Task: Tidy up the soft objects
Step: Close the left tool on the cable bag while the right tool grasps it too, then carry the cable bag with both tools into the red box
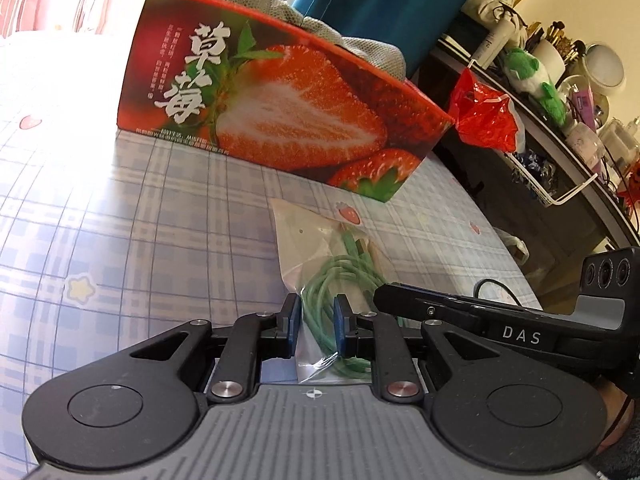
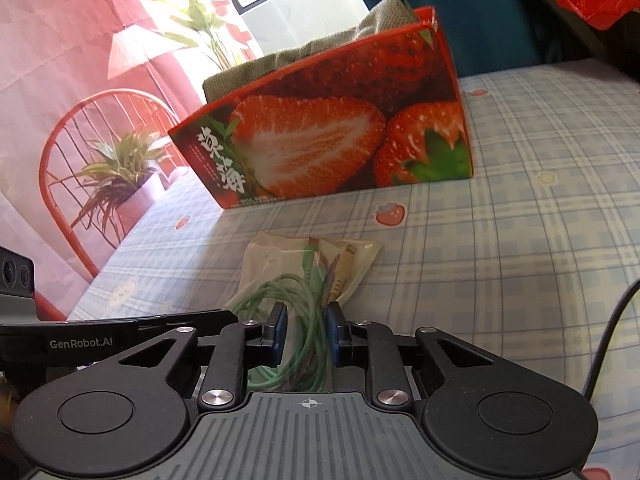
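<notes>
A clear plastic bag holding a coiled green cable (image 1: 340,276) lies on the plaid bedsheet in front of a strawberry-printed box (image 1: 280,108). Grey cloth (image 1: 256,4) sticks out of the box top. My left gripper (image 1: 317,320) has its blue pads on either side of the bag's near end, narrowly apart. In the right wrist view, my right gripper (image 2: 306,330) straddles the same bag (image 2: 308,276) from the other side, pads close around the cable coil. The box (image 2: 328,136) stands behind it. Each gripper shows at the edge of the other's view.
A dark shelf (image 1: 560,152) with a white wire basket, a red plastic bag (image 1: 484,112) and clutter stands right of the bed. A teal fabric (image 1: 384,4) hangs behind the box. A pink printed backdrop (image 2: 80,92) borders the bed's left side.
</notes>
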A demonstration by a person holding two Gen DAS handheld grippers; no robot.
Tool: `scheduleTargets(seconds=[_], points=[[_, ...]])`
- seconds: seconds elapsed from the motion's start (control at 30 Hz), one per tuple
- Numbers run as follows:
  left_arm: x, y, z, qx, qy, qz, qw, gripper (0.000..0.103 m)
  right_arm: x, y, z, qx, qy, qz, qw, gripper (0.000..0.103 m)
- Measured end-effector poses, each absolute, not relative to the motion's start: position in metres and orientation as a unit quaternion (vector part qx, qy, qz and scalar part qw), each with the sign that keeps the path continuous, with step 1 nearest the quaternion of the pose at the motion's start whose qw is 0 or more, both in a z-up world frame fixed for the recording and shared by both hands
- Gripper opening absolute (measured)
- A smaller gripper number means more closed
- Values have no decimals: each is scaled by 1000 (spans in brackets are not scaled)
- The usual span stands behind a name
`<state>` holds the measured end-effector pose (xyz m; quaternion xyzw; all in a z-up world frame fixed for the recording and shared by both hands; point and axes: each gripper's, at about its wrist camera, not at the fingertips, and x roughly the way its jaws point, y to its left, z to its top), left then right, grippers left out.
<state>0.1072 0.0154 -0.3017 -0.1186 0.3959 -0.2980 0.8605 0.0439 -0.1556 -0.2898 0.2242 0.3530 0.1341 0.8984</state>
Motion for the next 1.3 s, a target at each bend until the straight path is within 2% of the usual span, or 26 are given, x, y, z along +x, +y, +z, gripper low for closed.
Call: scheduleTargets(seconds=[0.37, 0.63, 0.8, 1.03, 1.3], points=[[127, 16, -244, -116, 326, -323, 881, 19, 64, -167, -234, 189, 272, 154, 931, 18], [172, -2, -179, -94, 265, -326, 903, 19, 120, -184, -180, 164, 213, 157, 950, 18], [210, -15, -160, -80, 259, -315, 909, 19, 166, -193, -165, 152, 200, 150, 956, 18], [258, -35, -157, -53, 267, -297, 915, 19, 219, -197, -166, 133, 208, 127, 961, 18], [286, -40, -186, -25, 321, -285, 903, 21, 253, -183, -193, 101, 269, 110, 951, 18]])
